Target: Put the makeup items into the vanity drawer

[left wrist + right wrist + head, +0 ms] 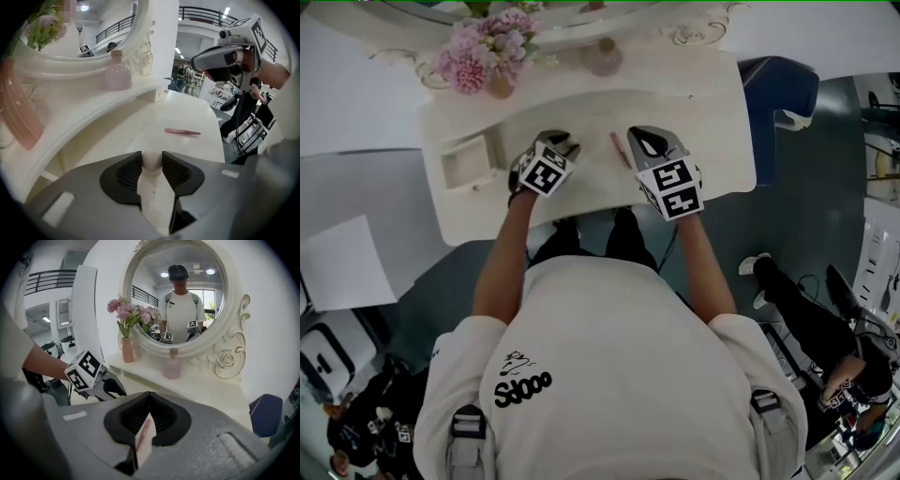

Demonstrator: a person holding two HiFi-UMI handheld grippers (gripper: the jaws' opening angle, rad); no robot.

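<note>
Setting: white vanity [712,159] under a round mirror [176,296], in a big open hall.
Left gripper [564,143]: tips closed on a small cream ball [151,161] resting on the vanity top; what it is I cannot tell.
Right gripper [644,138]: clenched and empty, held above the top.
Pen [621,150]: pink, lying flat on the top between the two grippers, just beside the right one.
Drawer [450,167]: pulled open at the vanity's left; nothing shows inside, though it is small in view.
Vase [499,86]: holds pink flowers, behind the drawer.
Bottle [602,58]: pink, on the rear shelf.
Risk, ball: pinched only at the tips, so it could squirt out and roll off the edge.
Risk, pen: thin and flat, so closing jaws may skid it away.
Risk, vase: a wide swing toward the drawer could tip it.
</note>
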